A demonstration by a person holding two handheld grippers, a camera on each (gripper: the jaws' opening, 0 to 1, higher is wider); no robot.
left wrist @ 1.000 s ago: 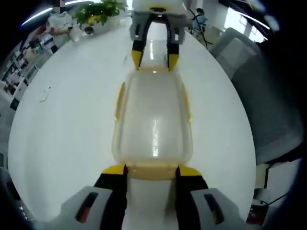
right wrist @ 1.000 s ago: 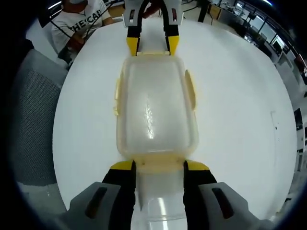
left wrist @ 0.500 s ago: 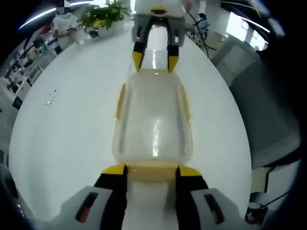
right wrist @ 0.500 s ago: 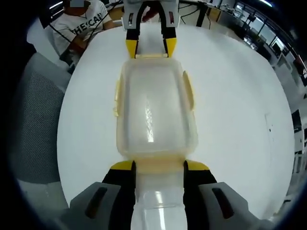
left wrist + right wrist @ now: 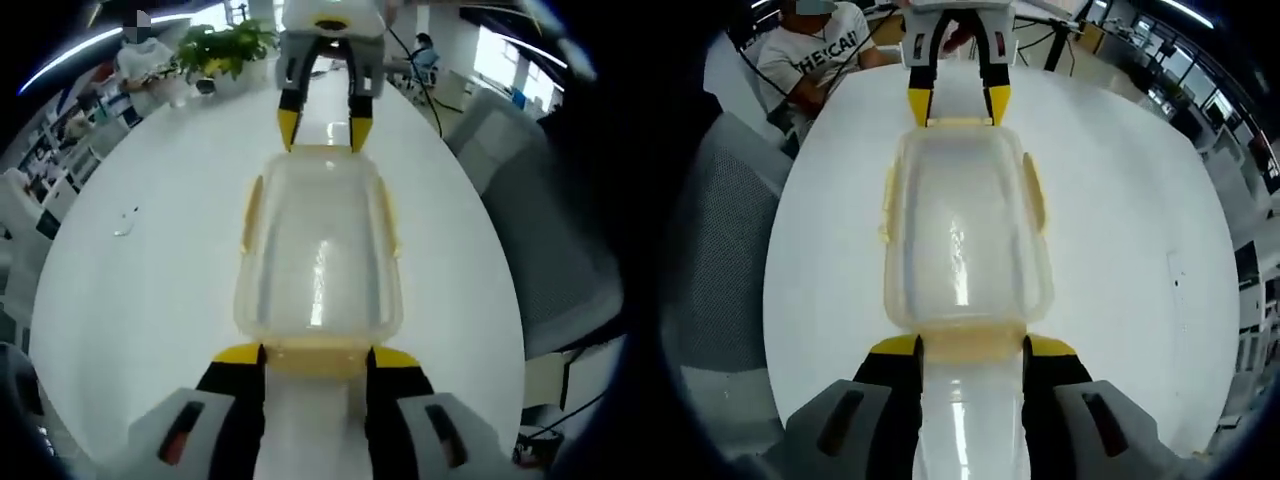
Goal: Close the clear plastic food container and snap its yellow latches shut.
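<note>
White table (image 5: 130, 300) carries the lidded container (image 5: 318, 255) btwn my claws, left (image 5: 315, 358) & right (image 5: 967, 348), each part-open w/ jaws straddling an end latch (image 5: 315, 357), prob. to press it shut.

We read one piece of writing here: dark capital letters across the chest of a white T-shirt (image 5: 818, 50), worn by a person sitting at the far left of the white table (image 5: 1120, 230) in the right gripper view. We make out "THE CA", and the last letters run into a fold of the cloth and an arm, so we cannot tell how the word ends. Nothing else carries lettering we can read: the clear container (image 5: 962, 240) and its yellow latches bear no label or number that we can see, and the shelves far left in the left gripper view are too blurred.
</note>
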